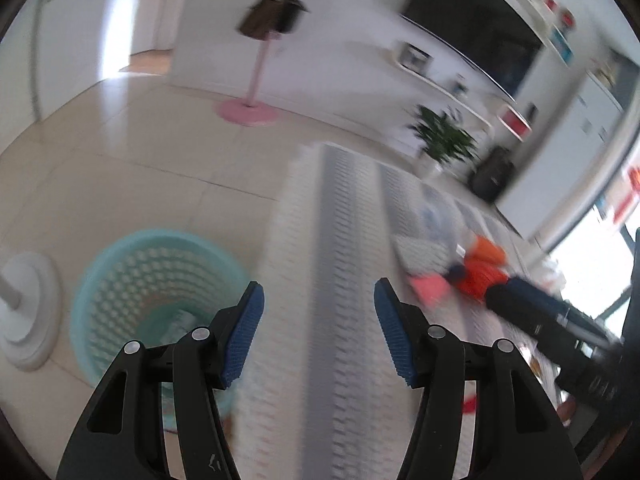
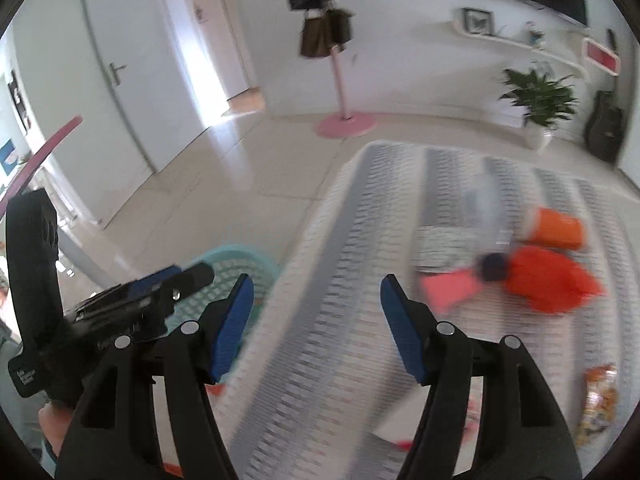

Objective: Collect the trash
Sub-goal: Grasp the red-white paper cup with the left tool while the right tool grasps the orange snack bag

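- Left gripper point(image 1: 319, 306) fingers spread apart, grasping nothing; right gripper point(image 2: 317, 302) likewise.
- Orange wrapper point(image 2: 554, 278), orange cup point(image 2: 558, 228) and pink scrap point(image 2: 450, 286) lie on the striped rug point(image 2: 340, 280).
- Teal basket point(image 1: 132, 280) stands on the floor beside the rug.
- Any writing is too blurred to read.

Orange trash point(image 2: 552, 280) beside teal basket point(image 1: 156, 280)

Home living room. Wall-mounted television point(image 1: 472, 28) at 1 o'clock, pink coat stand point(image 2: 340, 80) at 12, potted plant point(image 2: 538, 96) at 2. Striped rug point(image 2: 360, 280) over tiled floor point(image 1: 140, 152).
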A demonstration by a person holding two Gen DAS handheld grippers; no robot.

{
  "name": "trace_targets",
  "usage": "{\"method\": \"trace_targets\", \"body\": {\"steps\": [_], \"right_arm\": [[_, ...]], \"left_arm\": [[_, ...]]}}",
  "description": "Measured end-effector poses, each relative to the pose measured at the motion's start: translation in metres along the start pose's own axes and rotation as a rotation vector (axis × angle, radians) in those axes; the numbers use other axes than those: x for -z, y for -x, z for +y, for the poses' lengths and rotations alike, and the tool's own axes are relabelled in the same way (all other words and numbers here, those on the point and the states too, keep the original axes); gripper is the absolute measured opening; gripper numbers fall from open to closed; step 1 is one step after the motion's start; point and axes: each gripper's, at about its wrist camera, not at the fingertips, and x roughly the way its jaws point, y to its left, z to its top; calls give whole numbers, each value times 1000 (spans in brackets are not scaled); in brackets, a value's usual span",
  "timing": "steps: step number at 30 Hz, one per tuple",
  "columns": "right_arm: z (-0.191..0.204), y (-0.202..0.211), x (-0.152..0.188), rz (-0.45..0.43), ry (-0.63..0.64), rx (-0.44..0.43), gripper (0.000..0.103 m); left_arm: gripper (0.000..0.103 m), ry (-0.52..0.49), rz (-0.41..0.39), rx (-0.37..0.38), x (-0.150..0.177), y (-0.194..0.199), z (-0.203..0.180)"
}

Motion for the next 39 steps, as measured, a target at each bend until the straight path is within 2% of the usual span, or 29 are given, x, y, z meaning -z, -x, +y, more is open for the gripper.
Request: {"method": "trace_targets", "body": {"steps": [3,6,8,12,15,20,23,29,30,32,35,36,39], "right_arm": [[-35,33,11,-34,23,102,62],[-70,60,35,-45,73,250,62],[-99,69,59,-27,87,340,62],[-176,73,97,34,-49,432,62],[-214,74,114,47,-159,427,62],[-243,68,131,73,-238,425,62],[-257,65,136,99,-277,430,62],[-270,69,141,103,-345,431,62],[-270,69,142,104,-348,432,62],[-272,69,143,107,-357,428,62],[-273,69,144,108,-366,432,62],[-274,70,144,107,-368,435,62],[-276,72,145,108,-367,449,62]], "left_arm": [[63,-63,36,48,24,-4,-46],[64,-160,93,95,59,-12,-93],[69,-226,117,98,80,-18,-118],[71,-361,146,74,112,-37,-159],[71,-412,174,35,124,-52,-169],[71,-449,241,-12,136,-78,-167],[70,-467,265,-64,139,-86,-160],[70,-377,279,-123,124,-83,-117],[69,-349,285,-113,120,-81,-106],[69,-303,309,-45,115,-77,-95],[71,-190,370,163,105,-76,-82],[73,-135,370,212,100,-77,-77],[74,26,369,275,94,-88,-60]]}}
